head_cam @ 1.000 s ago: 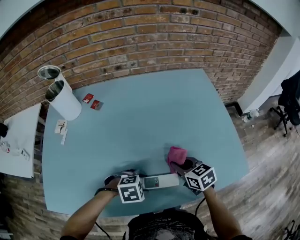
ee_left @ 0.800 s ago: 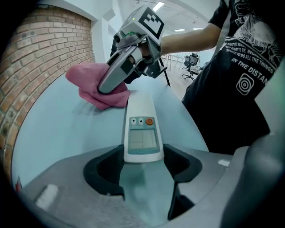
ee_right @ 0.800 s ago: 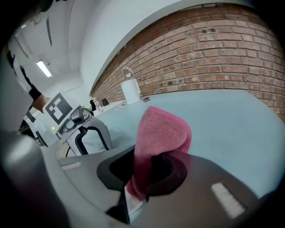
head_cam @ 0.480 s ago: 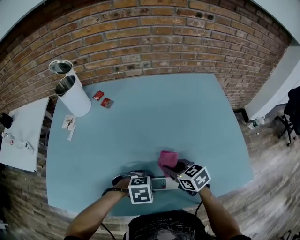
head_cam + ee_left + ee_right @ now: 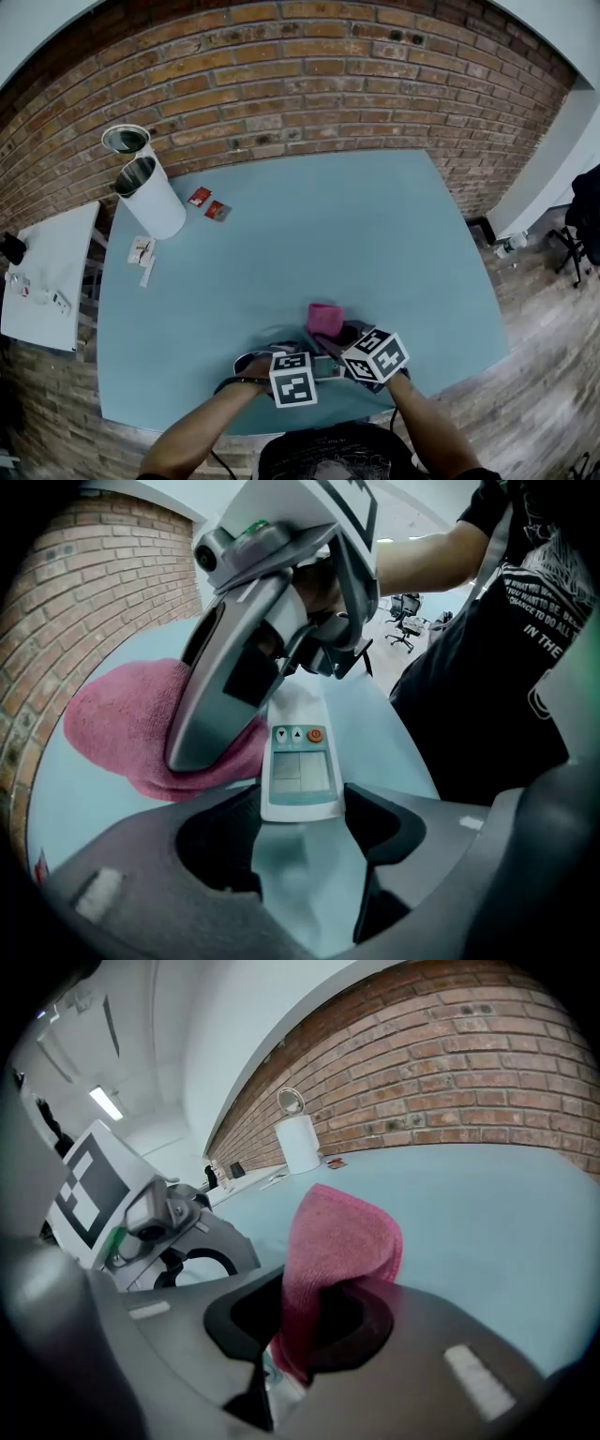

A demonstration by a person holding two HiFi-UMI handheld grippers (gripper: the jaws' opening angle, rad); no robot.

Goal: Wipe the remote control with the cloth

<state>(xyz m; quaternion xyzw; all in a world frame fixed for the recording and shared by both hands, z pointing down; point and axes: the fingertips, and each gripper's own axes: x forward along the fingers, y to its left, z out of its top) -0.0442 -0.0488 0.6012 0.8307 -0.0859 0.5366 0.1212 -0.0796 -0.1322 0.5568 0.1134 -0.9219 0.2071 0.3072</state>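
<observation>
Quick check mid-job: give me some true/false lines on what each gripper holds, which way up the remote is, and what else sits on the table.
1. The right gripper is pinching the pink cloth. True.
2. The left gripper is empty. False: its jaws are closed on the near end of the remote control.
3. The remote control is face down. False: its screen and buttons face up.
4. A white bin stands on the blue table near the brick wall. True.
5. Two small red packets lie right beside the cloth. False: they lie far from it, close to the white bin.
</observation>
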